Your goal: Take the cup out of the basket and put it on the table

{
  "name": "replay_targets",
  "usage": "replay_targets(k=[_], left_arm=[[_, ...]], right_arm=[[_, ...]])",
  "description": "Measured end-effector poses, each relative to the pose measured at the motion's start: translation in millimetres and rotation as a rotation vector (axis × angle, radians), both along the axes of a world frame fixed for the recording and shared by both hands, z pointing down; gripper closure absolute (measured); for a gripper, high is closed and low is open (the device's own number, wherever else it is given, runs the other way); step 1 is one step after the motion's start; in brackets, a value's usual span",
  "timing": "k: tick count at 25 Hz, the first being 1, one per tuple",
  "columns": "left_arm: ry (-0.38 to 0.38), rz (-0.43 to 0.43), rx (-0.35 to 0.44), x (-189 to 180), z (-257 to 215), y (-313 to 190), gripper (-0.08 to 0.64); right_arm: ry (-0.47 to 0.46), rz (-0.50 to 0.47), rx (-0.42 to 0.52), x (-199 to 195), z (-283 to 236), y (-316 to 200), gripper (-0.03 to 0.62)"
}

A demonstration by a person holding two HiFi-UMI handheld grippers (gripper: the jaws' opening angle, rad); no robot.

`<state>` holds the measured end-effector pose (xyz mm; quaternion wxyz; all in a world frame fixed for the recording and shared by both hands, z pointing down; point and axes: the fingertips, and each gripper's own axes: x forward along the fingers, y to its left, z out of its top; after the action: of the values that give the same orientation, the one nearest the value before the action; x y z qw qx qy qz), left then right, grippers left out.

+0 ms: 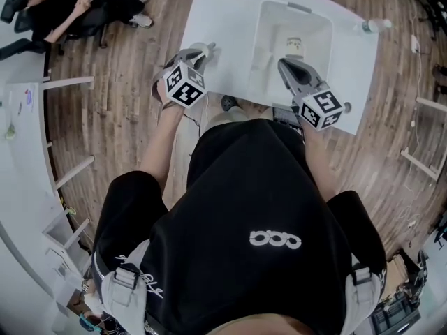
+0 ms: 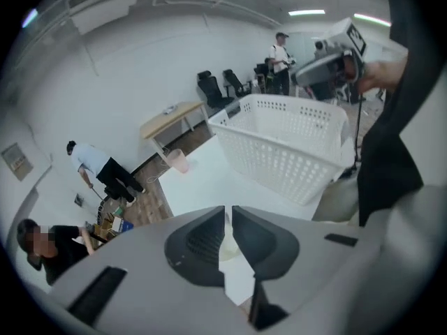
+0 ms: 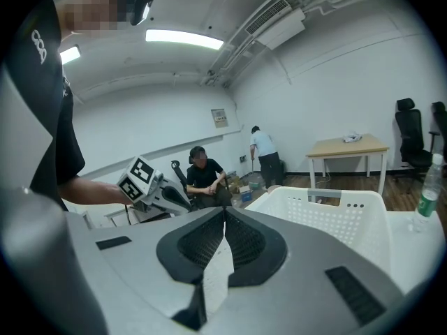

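Closest to our head cam is our own black shirt (image 1: 265, 208), with both arms reaching out past it. Our left gripper (image 1: 207, 47) sits over the near left edge of the white table (image 1: 216, 19), tilted downward, with its marker cube (image 1: 184, 86) facing up at us. Its claw is only open a crack: the pads stand close together with a thin slit between them and nothing pinched. Something pale shows through that slit, but we can't tell what it is.

Our right gripper (image 1: 286, 65) is over the near end of the white basket (image 1: 262, 47), which stands on the table. Its claw is squeezed fully together and it's got nothing in it.

Inside the basket, just beyond the right claw's tip, there's a small pale thing (image 1: 295, 46) with dark print on it. It's too small for us to say it's a cup, or whether the claw touches it. One pink cup (image 2: 177, 160) definitely stands upright on the table's far edge, outside the basket and well apart from both grippers. Over at the right edge of the table lies a clear bottle (image 1: 374, 25).
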<state>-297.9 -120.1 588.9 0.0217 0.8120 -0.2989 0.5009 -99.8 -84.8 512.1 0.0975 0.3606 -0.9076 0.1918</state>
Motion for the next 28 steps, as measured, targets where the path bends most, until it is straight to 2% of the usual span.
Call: replay_targets(k=[3, 9, 12, 21, 28], left_arm=[[0.201, -0.058, 0.035, 25, -37, 4, 0.541], [0.528, -0.121, 0.085, 81, -81, 9, 0.551], [0.646, -0.156, 0.112, 108, -97, 10, 0.551], [0.806, -0.144, 0.136, 186, -125, 19, 0.551], [0.809, -0.118, 0.118, 228, -127, 20, 0.551]], right_arm=[[0.004, -0.014, 0.005, 13, -6, 0, 0.566], [0.020, -0.033, 0.022, 52, -15, -5, 0.568], [0.027, -0.042, 0.031, 75, -19, -8, 0.568], [0.018, -0.054, 0.037, 134, -23, -17, 0.568], [0.003, -0.041, 0.035, 167, -22, -20, 0.568]])
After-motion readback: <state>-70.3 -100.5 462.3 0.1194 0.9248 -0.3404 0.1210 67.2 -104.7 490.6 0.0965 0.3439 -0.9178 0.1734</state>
